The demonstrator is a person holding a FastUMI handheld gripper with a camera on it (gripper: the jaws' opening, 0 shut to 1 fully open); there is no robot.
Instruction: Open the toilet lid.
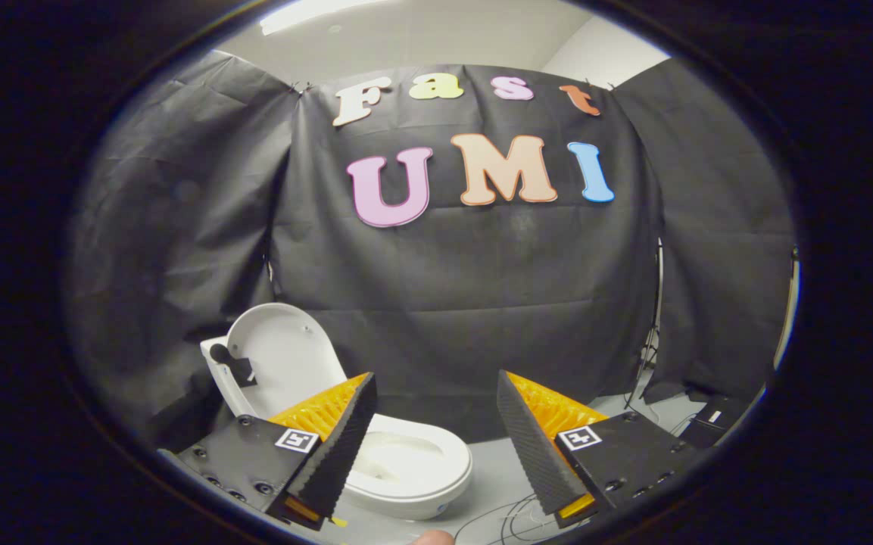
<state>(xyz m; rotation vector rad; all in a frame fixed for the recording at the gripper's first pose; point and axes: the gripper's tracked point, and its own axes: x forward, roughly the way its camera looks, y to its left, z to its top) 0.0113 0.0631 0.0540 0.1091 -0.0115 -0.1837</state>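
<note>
So the toilet (406, 465) is the anchor here: white, sitting low on a pale grey floor (493, 473) in front of the black cloth backdrop (481, 288). Its lid (281, 356) is already up, standing nearly vertical at the back of the bowl and leaning toward the cloth behind it, with the inner face showing. There are a couple of small bumper dots on that inner face, and a dark hinge-like piece (230, 363) sticks out on the side of the lid away from the bowl opening. The seat ring is down and the bowl is open to view.

The gripper (436, 393) hangs above and in front of the toilet with its fingers spread wide apart, nothing between them. One finger (341, 446) overlaps the near rim of the toilet seat in the picture, though I can't tell if it's actually touching or just hovering over it. The other finger (531, 446) is off to the side of the toilet, over bare floor.

Past the toilet on that same side, some thin cables (512, 522) loop on the floor, and farther out there's a light stand leg (652, 333) against the cloth plus a dark box-shaped thing (712, 420) on the ground. Above the backdrop you can see white ceiling (421, 34).
</note>
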